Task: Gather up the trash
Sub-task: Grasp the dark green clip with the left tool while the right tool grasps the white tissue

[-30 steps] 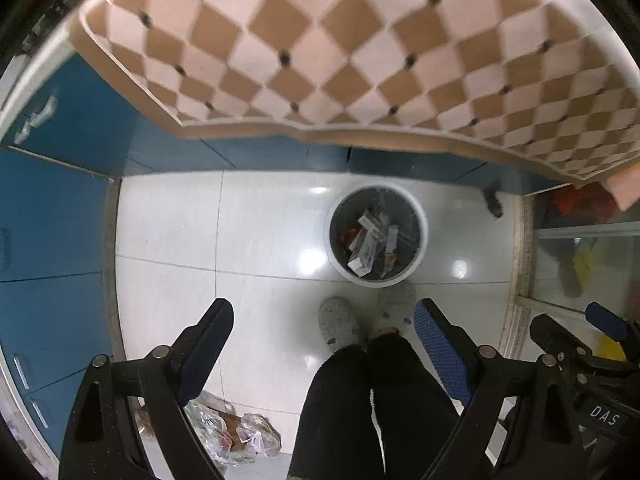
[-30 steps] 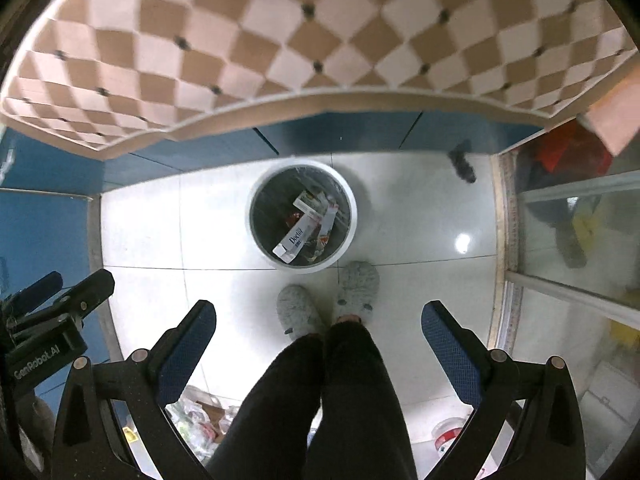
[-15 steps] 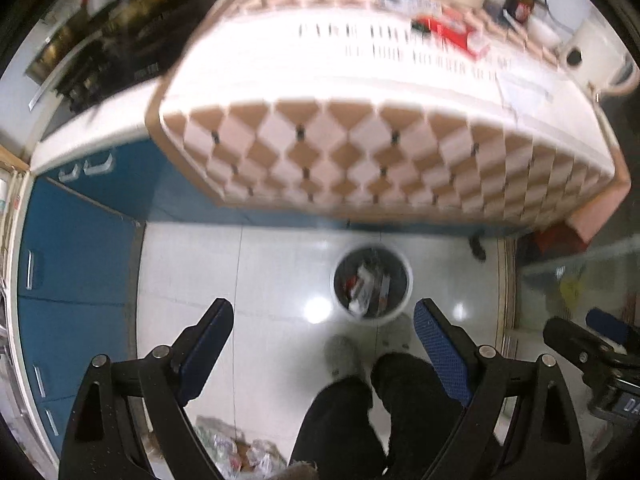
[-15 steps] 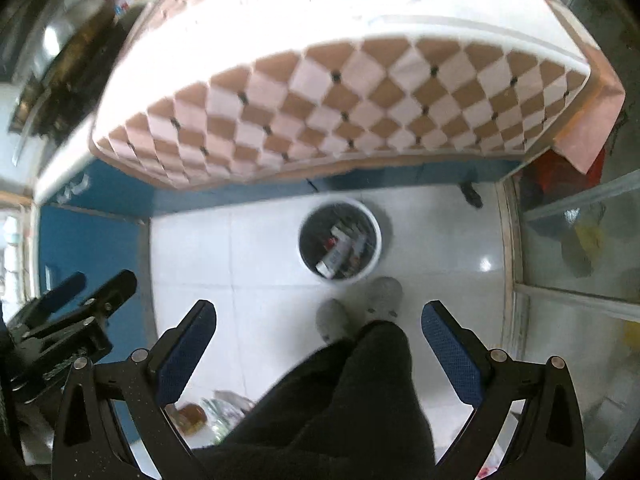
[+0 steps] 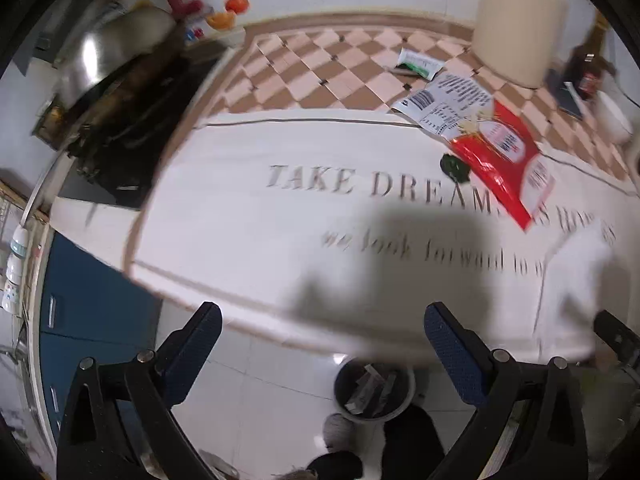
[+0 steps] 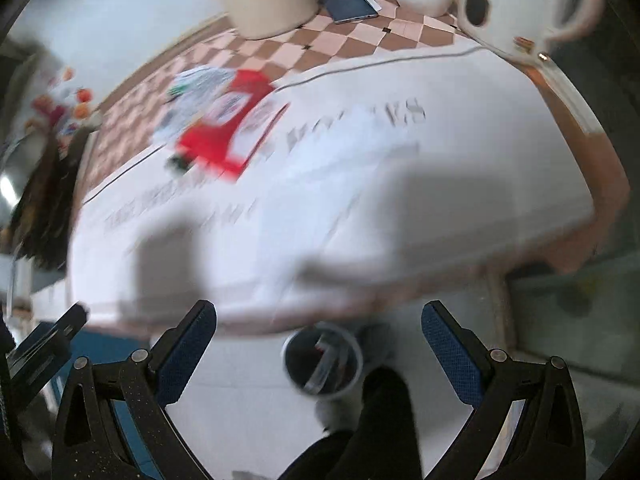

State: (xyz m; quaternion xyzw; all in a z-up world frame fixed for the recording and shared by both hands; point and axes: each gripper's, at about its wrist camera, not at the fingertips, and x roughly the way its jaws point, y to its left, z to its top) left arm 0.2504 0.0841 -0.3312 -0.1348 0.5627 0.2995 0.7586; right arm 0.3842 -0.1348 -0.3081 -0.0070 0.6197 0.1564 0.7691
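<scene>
The trash left to collect lies on the cloth-covered surface (image 5: 304, 232): a glossy red and white snack wrapper (image 5: 500, 160) at its far right, touching a white printed paper sheet (image 5: 448, 100) beyond it, a small dark green scrap (image 5: 454, 167) at the wrapper's left edge, and a flat white and green packet (image 5: 420, 63) further back on the checked part. A second ago both cameras looked almost straight down at the floor, with only the cloth's hanging edge above; now the printed top of the surface fills both views and those pieces have come into sight, which I take to mean the drop-off is done and the next pick is starting. The left tongs (image 5: 322, 344) are released with nothing between the blue pads, their jaws having just been opening wider; the right tongs (image 6: 318, 340) are likewise spread and bare. The round white-rimmed waste bin with a dark inside (image 5: 374, 394) stands on the pale tiled floor (image 5: 248, 392) just below the surface's near edge, by the person's feet, and holds several crumpled wrappers and packets; both views are blurred, so its contents cannot be told apart.
</scene>
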